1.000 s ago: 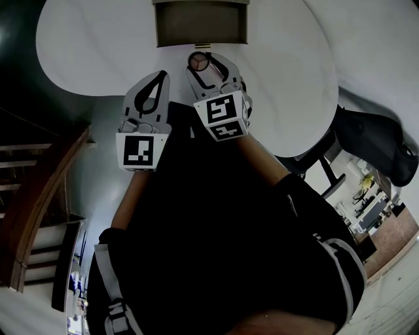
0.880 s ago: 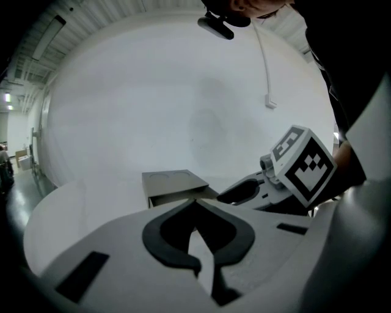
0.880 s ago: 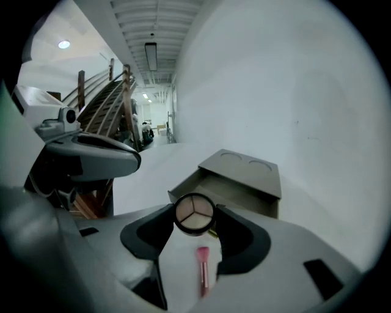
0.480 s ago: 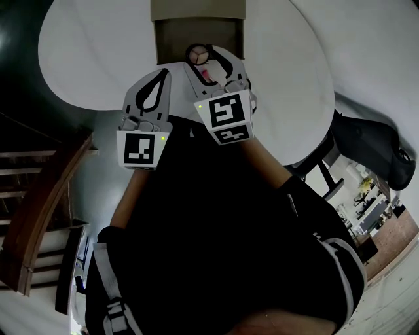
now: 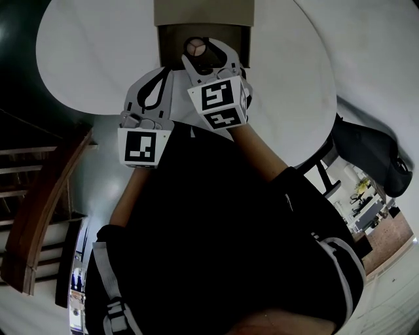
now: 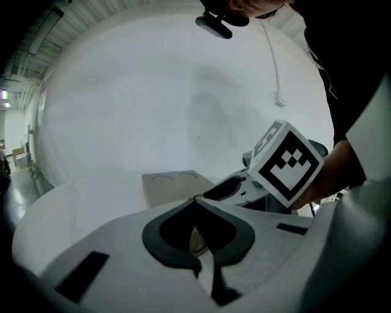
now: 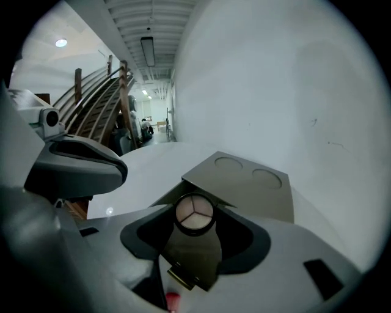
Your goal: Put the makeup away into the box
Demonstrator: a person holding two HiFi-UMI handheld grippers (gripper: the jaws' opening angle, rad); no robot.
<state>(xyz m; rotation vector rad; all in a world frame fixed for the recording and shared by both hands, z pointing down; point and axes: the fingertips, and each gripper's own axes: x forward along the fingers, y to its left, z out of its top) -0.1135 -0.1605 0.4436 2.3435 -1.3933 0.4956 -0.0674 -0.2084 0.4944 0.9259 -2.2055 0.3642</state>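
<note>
The right tool is closed narrowly on a small round compact. The compact has a dark rim and a pale face split into three wedges, and it is pinched at the very tips of the jaws. In the head view this tool reaches forward and the compact hangs over the dark open inside of the box. The raised lid stands just beyond it. A second ago the compact was only at the near edge of the box. It has since been carried forward past that edge, so it is now over the opening and no longer short of it. By my judgement the carrying part of this step is nearly done. What is left is to lower the compact and open the jaws, keeping it clear of the near wall as it goes down. I cannot tell how high it hangs above the box floor. The left tool has its tips pressed together with nothing between them. It waits beside the right tool, near the box's left corner, and has hardly moved over the same second. The box sits at the near side of a round white table, with no other makeup visible on the bare top around it.
</note>
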